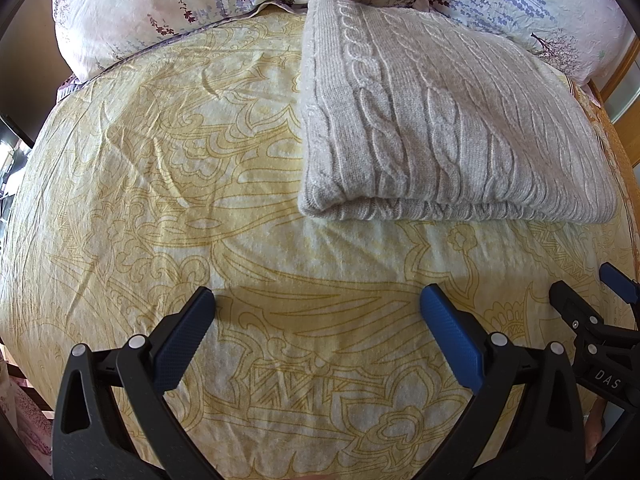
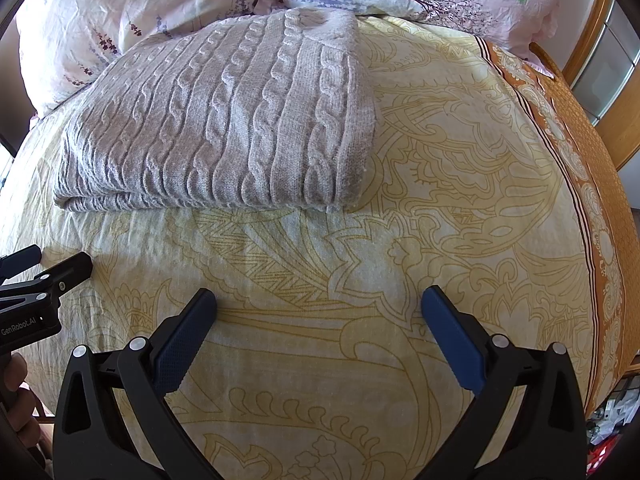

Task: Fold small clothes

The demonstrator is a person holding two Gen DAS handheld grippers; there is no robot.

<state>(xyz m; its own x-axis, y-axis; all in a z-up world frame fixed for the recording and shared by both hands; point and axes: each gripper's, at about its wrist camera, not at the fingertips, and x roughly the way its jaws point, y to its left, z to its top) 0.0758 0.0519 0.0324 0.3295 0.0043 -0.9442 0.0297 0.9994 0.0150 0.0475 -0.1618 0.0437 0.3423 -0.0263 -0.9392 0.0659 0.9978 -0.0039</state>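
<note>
Sweater folded flat, far on bed by pillows, likely done. Left claw and right claw wide open, empty, back near.

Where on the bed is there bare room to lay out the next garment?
Bare yellow patterned sheet lies left of the folded grey cable-knit sweater, and in front of it, where the open left claw and open right claw hover. A narrower strip runs to the orange border. It is crowded by the floral pillows.
</note>
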